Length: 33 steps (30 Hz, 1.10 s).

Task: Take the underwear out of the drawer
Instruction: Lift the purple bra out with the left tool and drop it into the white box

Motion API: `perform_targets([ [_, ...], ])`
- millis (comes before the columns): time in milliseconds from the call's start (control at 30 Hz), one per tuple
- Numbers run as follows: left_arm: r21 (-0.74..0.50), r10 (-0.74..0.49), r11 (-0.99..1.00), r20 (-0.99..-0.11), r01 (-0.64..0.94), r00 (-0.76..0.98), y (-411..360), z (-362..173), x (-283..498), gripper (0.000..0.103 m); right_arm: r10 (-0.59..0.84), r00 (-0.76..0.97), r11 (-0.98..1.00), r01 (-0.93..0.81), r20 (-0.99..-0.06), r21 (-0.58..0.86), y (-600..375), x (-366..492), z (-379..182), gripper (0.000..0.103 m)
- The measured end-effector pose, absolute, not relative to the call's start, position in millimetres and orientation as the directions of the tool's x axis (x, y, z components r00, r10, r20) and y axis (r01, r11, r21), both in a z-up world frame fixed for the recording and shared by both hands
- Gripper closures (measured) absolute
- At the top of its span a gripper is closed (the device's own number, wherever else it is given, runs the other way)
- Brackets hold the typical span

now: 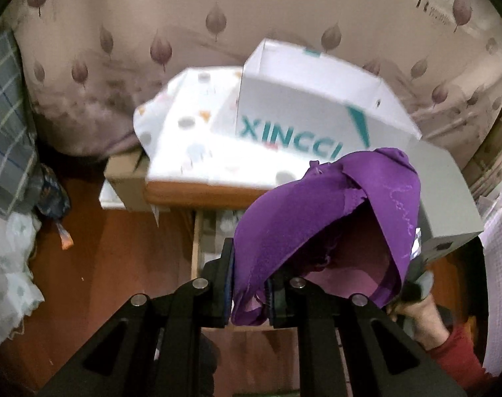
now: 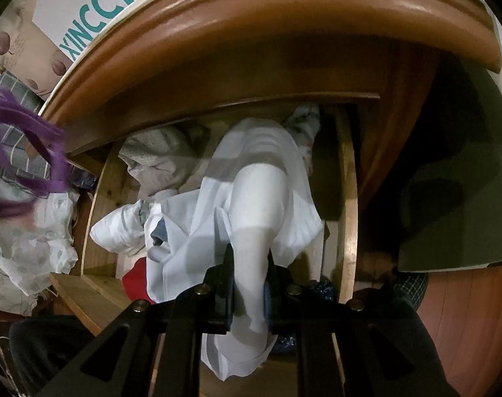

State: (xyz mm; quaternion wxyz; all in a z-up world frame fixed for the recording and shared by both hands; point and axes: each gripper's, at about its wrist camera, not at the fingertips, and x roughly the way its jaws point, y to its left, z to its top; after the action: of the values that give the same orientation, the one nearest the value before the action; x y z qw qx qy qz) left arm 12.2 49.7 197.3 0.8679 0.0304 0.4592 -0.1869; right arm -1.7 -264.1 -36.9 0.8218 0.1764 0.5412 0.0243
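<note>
A curtain (image 1: 125,49) printed with brown leaf shapes fills the background of the left wrist view. In front of it stands a wooden cabinet whose rounded top edge (image 2: 251,33) arches across the right wrist view. On the cabinet lies a white dotted cloth (image 1: 191,139), and on that sits an open white shoebox (image 1: 303,106) with teal lettering.

Below the cabinet top, the wooden drawer (image 2: 348,198) stands pulled open, crowded with pale folded garments.

The left hand-held gripper (image 1: 249,292) is clamped shut on purple underwear (image 1: 317,218), which hangs in the air above and outside the drawer, in front of the shoebox; it also shows as a blurred purple shape at the left edge of the right wrist view.

The right hand-held gripper (image 2: 249,292) is closed on a white garment (image 2: 254,205), pinched between its fingers; the rest of the fabric trails down into the drawer.

Beside the left gripper, a person's hand (image 1: 416,311) in a red sleeve shows at lower right.
</note>
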Motion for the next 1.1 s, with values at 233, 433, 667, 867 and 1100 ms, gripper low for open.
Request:
perform_targets([
  [233,-0.090,-0.312,0.926,-0.730,0.367,0.608,33,277,37,0.090,0.230,0.412,0.936,0.153,-0.882,0.316,-264,-1,-38,0.090],
  [433,-0.061,-0.333,0.917,-0.662,0.395,0.671,-3,331,74,0.090,0.238,0.409,0.932,0.159,-0.881,0.325,-264,-1,-41,0.090],
  [667,-0.070,-0.339,0.914,-0.675,0.401,0.655,-48,322,144,0.089,0.240,0.405,0.931,0.163,-0.882,0.328,-266,-3,-42,0.090],
  [867,-0.034,-0.286,0.925,-0.719,0.379,0.633,-71,273,188,0.089,0.253,0.410,0.923,0.168,-0.876,0.345,-271,-5,-41,0.090],
  [1100,-0.009,-0.223,0.944,-0.754,0.331,0.617,-75,221,216,0.089,0.267,0.408,0.921,0.160,-0.873,0.356,-269,-5,-41,0.090],
])
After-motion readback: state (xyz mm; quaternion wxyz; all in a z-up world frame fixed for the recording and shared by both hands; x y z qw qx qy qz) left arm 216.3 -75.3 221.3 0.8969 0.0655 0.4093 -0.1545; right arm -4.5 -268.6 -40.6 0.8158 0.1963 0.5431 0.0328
